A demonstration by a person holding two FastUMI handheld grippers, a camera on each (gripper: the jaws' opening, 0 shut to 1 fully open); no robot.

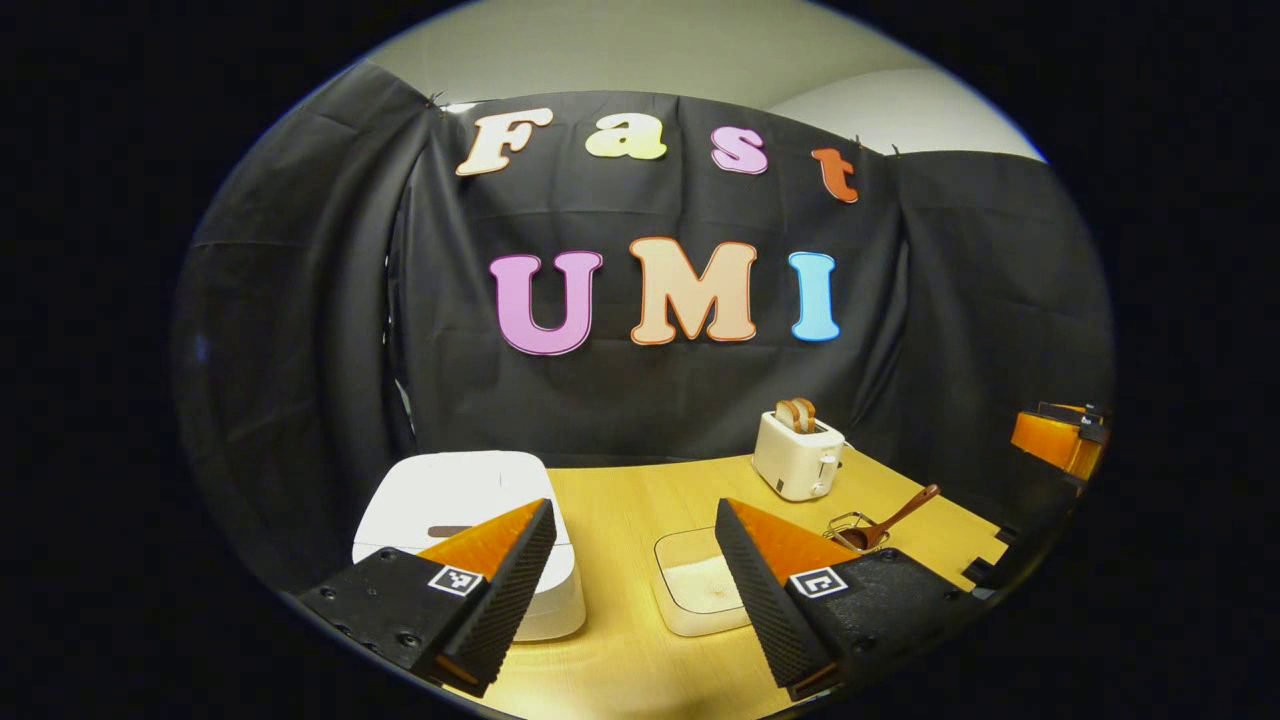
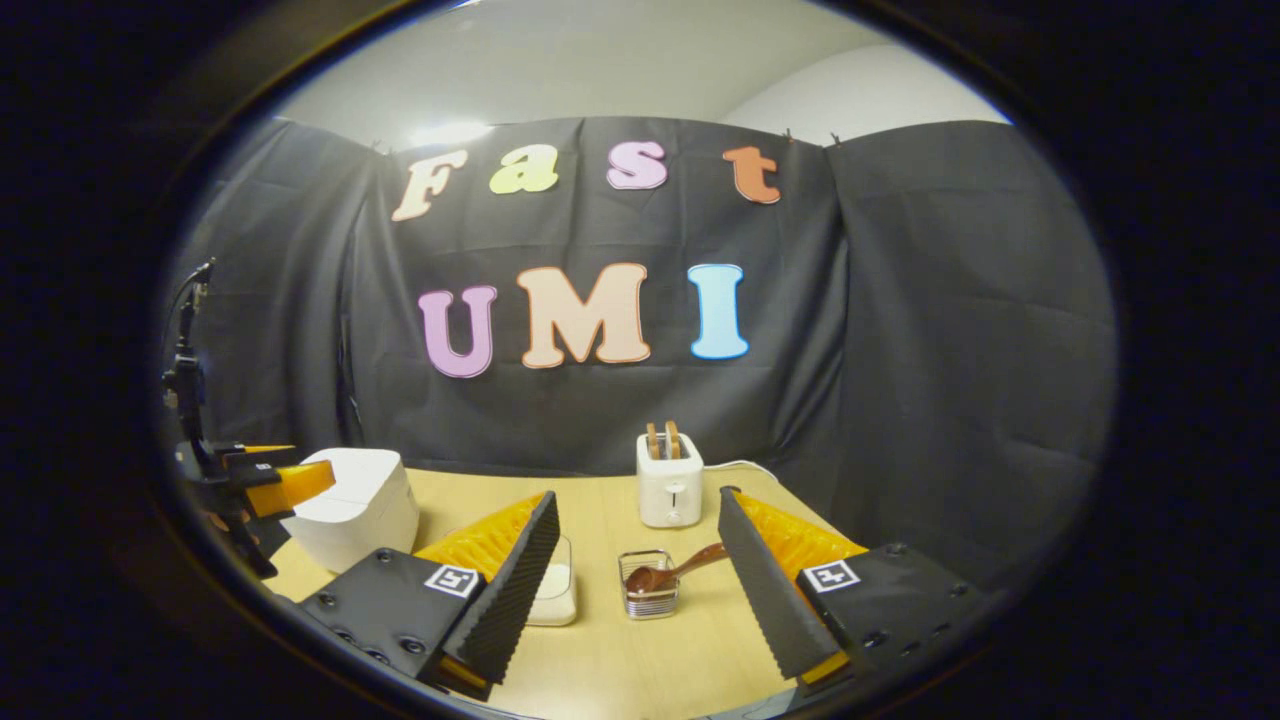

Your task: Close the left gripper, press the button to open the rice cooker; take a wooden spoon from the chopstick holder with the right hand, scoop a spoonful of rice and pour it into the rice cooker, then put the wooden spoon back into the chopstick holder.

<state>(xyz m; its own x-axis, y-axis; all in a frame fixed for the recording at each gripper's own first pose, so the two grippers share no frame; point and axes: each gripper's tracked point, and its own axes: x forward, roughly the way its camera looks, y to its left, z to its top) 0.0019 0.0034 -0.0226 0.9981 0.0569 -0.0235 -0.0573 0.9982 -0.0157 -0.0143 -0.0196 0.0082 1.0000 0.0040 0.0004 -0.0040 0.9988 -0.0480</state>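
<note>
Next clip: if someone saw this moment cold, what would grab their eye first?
Probably the white rounded rice cooker with its lid down at the wooden table's left end, behind the open left gripper. Next, the white toaster with two brown slices at the back, and the dark wooden spoon leaning in the small wire chopstick holder ahead of the open right gripper.

Colours as you see them: rice cooker [image 1: 470, 500], lower left of the left gripper view, is plain white. Surface [image 1: 620, 510] is pale yellow wood grain. Toaster [image 2: 669, 492], centre of the right gripper view, is cream white, with two brown slices [image 2: 661, 440] on top. Wooden spoon [image 2: 668, 572] is dark reddish brown; chopstick holder [image 2: 650, 598] is silvery wire. Square container [image 1: 697, 585] is white with pale contents. Booth wall [image 1: 300, 300] is black cloth.
</note>
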